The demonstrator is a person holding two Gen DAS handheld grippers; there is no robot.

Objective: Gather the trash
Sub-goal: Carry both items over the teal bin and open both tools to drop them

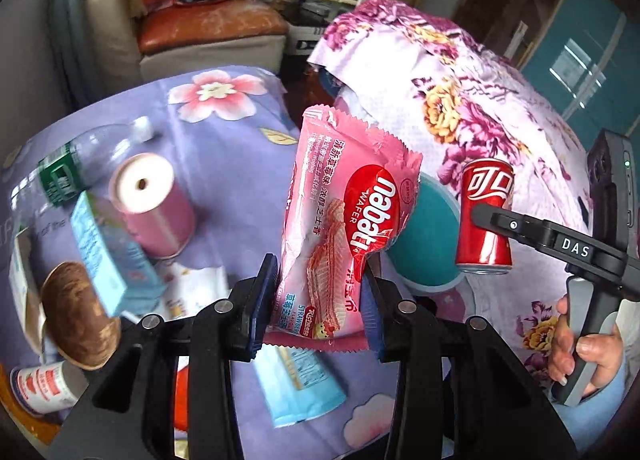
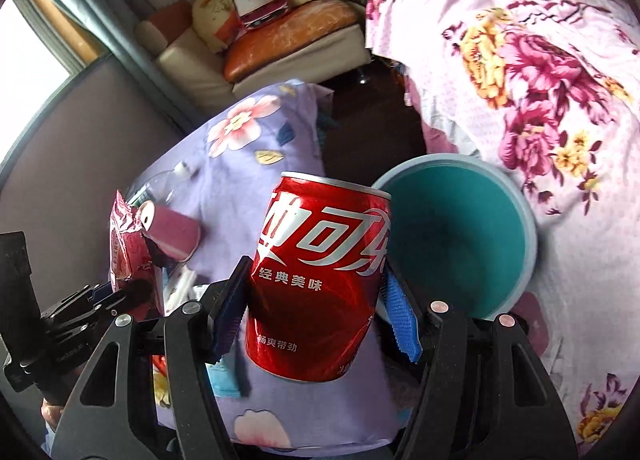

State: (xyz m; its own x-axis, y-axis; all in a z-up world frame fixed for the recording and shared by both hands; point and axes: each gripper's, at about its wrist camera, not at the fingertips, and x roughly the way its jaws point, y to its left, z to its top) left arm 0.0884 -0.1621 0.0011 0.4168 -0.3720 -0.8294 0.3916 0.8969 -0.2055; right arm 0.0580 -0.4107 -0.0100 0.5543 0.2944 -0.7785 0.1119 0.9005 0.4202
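Observation:
My left gripper (image 1: 320,300) is shut on a pink wafer wrapper (image 1: 344,228), held upright above the lilac flowered tablecloth (image 1: 224,132). My right gripper (image 2: 316,304) is shut on a red cola can (image 2: 320,280), lifted off the table. That can (image 1: 486,216) also shows at the right of the left wrist view, in front of a teal bin (image 1: 428,244). The bin (image 2: 460,236) stands open-topped just right of the can, between the table and a bed. The wrapper (image 2: 128,248) appears at the left of the right wrist view.
On the table lie a pink roll (image 1: 152,204), a clear plastic bottle (image 1: 84,156), a light blue carton (image 1: 108,252), a brown round thing (image 1: 76,320), a small red-and-white jar (image 1: 44,384) and a blue tube (image 1: 300,384). A floral bedspread (image 1: 460,100) fills the right. A sofa (image 1: 200,32) stands behind.

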